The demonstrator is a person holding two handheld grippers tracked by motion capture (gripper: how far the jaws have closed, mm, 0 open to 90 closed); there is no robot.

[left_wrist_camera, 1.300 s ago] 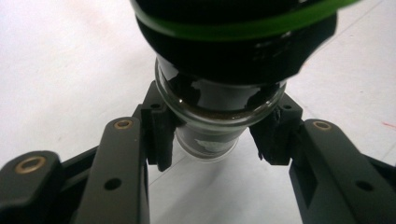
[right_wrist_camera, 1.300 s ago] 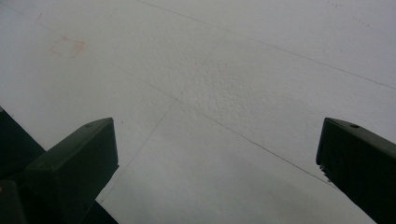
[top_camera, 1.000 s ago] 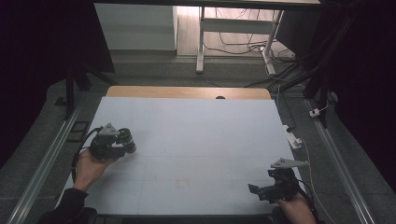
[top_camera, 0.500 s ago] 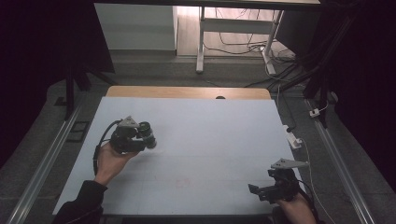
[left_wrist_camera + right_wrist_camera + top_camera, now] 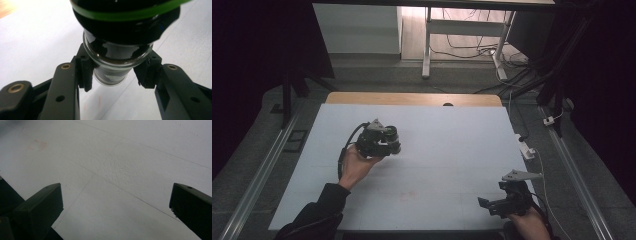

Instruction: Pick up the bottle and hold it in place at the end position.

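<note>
My left gripper (image 5: 388, 142) is over the left middle of the white table (image 5: 452, 135), held in a person's hand. In the left gripper view my left gripper (image 5: 115, 72) is shut on a dark glass jar (image 5: 113, 56), with the pads pressing its narrow clear end. A black cap with a green band (image 5: 130, 13) is at the jar's far end. In the high view the jar (image 5: 395, 141) is a small dark shape at the gripper's tip. My right gripper (image 5: 492, 205) rests near the front right corner; its jaws (image 5: 116, 202) stand open over bare table.
A faint reddish mark (image 5: 408, 196) is on the table surface near the front middle. A wooden strip (image 5: 412, 98) edges the table's far side. Cables and a white power strip (image 5: 526, 148) lie on the floor to the right.
The left hand has carried the gripper and jar rightward and farther from the person, toward the table's middle. The right gripper has stayed where it was.
</note>
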